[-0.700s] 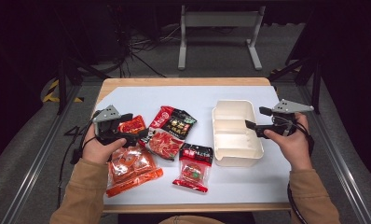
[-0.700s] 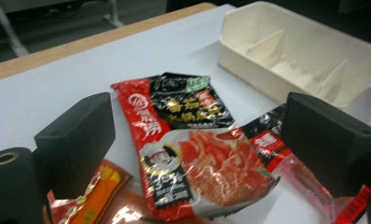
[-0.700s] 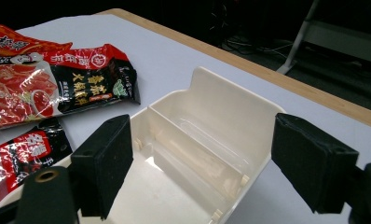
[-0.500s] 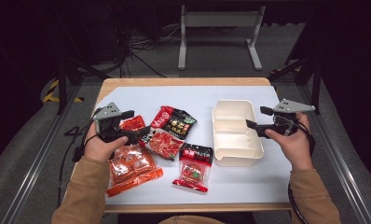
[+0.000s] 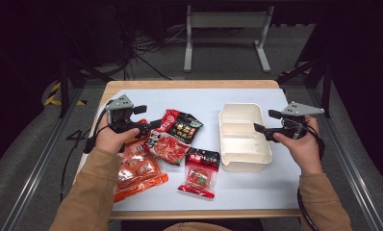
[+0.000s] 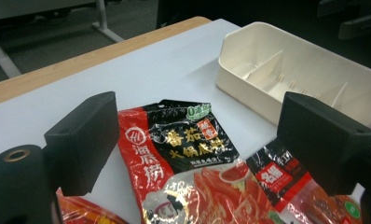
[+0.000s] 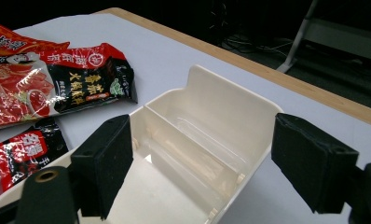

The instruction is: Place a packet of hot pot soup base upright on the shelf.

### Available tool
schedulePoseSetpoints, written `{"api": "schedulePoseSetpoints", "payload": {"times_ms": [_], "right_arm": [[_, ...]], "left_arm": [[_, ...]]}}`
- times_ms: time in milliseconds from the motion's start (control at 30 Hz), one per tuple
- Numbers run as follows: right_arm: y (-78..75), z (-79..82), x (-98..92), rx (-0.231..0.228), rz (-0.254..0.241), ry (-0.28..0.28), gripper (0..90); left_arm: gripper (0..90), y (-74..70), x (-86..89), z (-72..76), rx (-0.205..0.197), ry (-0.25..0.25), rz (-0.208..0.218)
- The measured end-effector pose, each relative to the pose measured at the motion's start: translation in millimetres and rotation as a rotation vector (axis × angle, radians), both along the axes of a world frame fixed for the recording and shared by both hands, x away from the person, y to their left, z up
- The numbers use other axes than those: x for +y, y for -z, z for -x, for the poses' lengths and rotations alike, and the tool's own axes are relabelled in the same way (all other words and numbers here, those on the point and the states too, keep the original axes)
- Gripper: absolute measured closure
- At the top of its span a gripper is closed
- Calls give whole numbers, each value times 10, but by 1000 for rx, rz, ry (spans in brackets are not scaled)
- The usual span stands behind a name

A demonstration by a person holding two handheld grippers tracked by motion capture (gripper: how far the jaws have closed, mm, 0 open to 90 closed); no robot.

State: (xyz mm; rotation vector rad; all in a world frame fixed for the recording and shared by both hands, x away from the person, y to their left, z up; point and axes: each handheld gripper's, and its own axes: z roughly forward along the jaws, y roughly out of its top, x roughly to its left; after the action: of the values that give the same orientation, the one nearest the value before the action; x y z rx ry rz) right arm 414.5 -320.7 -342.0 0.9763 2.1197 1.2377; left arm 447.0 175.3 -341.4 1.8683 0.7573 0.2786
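- Glossy red-and-black sachet (image 5: 181,127) lies flat at frame centre on the matte white bench (image 5: 257,187), just beyond the left tool (image 5: 148,126), jaws spread, empty.
- Cream plastic tray (image 5: 244,159), seemingly three compartments, centre-right; right tool (image 5: 261,128) gapes empty above its rim.

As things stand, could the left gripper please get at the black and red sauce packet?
Probably yes: the left gripper hangs open just beside the sauce packet, with nothing lying between them.

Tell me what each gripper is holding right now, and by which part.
Nothing is held. The left gripper hangs open above the black-and-red sauce packet; the right gripper is open over the white divided box, gripping neither.
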Motion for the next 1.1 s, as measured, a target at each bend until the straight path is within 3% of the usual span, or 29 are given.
{"api": "schedulePoseSetpoints", "payload": {"times_ms": [200,467,600,867,967,1100], "right_arm": [[1,-11,-26,-3,1,1,214],[0,-9,-37,-1,-6,3,213],[0,-7,-39,-1,-6,2,213],[8,4,-59,2,-8,6,211],[18,9,-77,2,-5,9,211],[23,16,-93,5,-8,15,211]], "left_arm": [[175,-5,-93,-172,12,-9,-1],[202,12,-241,-374,19,-11,-38],[186,80,-347,-487,4,-28,-92],[238,282,-434,-690,69,-20,-85],[250,387,-442,-778,94,-30,-111],[290,466,-440,-834,129,-36,-110]]}}
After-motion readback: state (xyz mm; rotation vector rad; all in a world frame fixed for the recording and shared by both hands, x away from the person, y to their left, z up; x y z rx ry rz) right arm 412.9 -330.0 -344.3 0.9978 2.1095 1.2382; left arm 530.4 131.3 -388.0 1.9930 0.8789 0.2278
